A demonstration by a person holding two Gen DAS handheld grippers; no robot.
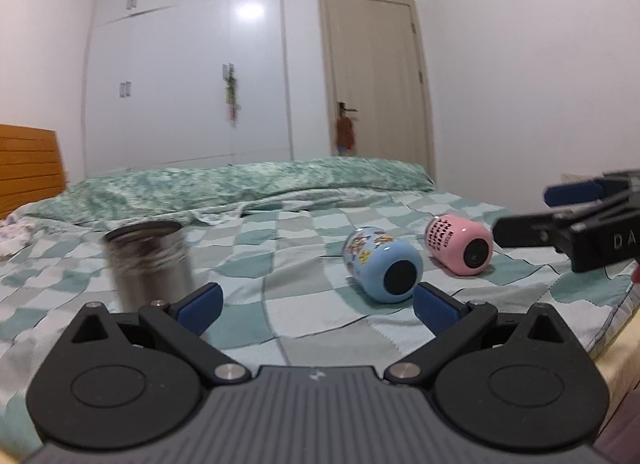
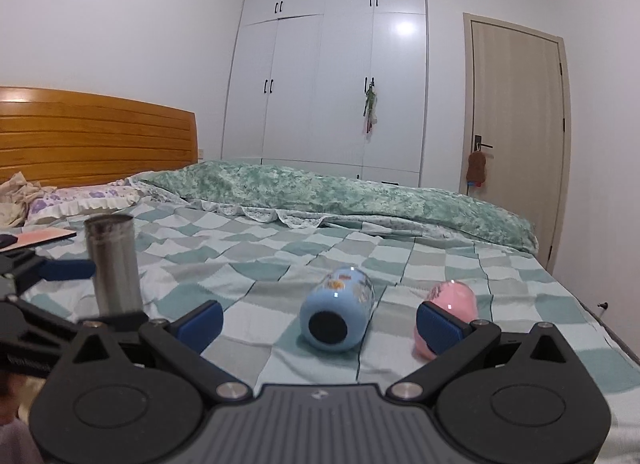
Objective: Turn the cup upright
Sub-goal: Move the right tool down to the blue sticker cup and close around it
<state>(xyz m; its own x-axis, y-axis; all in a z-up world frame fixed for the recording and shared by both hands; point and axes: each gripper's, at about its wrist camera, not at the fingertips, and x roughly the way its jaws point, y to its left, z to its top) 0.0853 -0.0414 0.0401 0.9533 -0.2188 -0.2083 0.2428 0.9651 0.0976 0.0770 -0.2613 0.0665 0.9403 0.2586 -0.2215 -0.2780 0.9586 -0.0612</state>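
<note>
As we look across the big bed (image 2: 460, 264) with its green and white checked cover, we see three cups on it. The tall steel cup (image 2: 114, 264) stands upright on the left side. The blue cup (image 2: 338, 314) lies on its side in the middle, with its dark round end facing us. The pink cup (image 1: 460, 250) lies on its side too, just to the right of the blue one, not touching it.

Our left gripper (image 1: 316, 304) has its fingers spread wide and holds nothing. It hangs low between the steel cup and the blue cup. Our right gripper (image 2: 318, 322) is also wide open and empty, with the blue cup between its fingers and a bit ahead.

We think the blue and pink cups are hard, smooth and a little slippery. They could roll on the soft bed. We would grab one around its round middle, then tip it up gently.
</note>
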